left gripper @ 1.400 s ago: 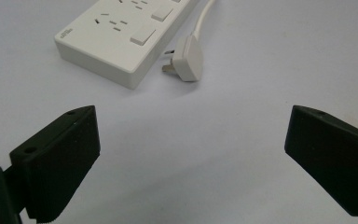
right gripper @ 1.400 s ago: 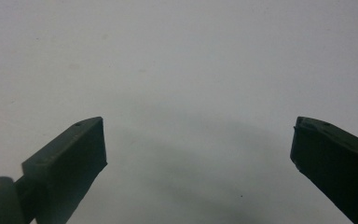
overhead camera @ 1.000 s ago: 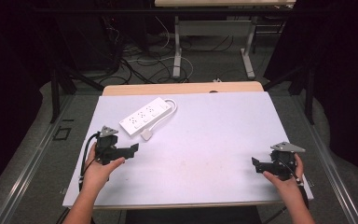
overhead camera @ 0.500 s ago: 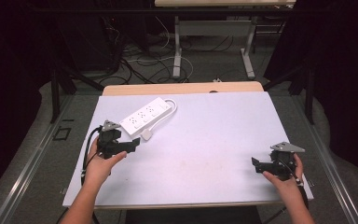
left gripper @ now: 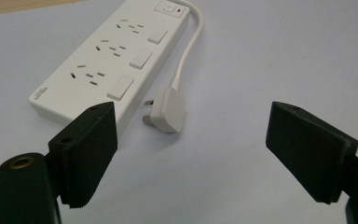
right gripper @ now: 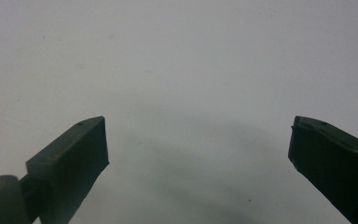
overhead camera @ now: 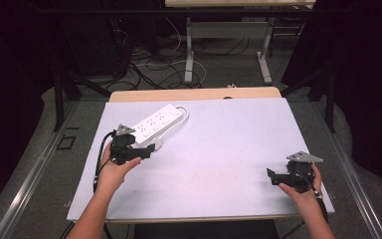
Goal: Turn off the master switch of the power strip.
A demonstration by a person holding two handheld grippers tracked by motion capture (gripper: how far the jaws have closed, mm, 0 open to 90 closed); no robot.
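The white plug (left gripper: 167, 110) looks light, hard and a little smooth, so I think I should take it by its flat sides. It lies on the counter (overhead camera: 229, 149), just beside the power strip (left gripper: 109, 65), ahead between the wide-open jaws of my left gripper (left gripper: 191, 154). My right gripper (right gripper: 198, 163) is open too, over bare counter.

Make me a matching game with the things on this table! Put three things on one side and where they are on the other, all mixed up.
Things:
1. power strip
2. plug
3. right gripper

Places:
A. open over bare table near the right edge
B. lying flat beside the strip, on its white cord
C. far left part of the table, sockets facing up

Pairs: 1-C, 2-B, 3-A
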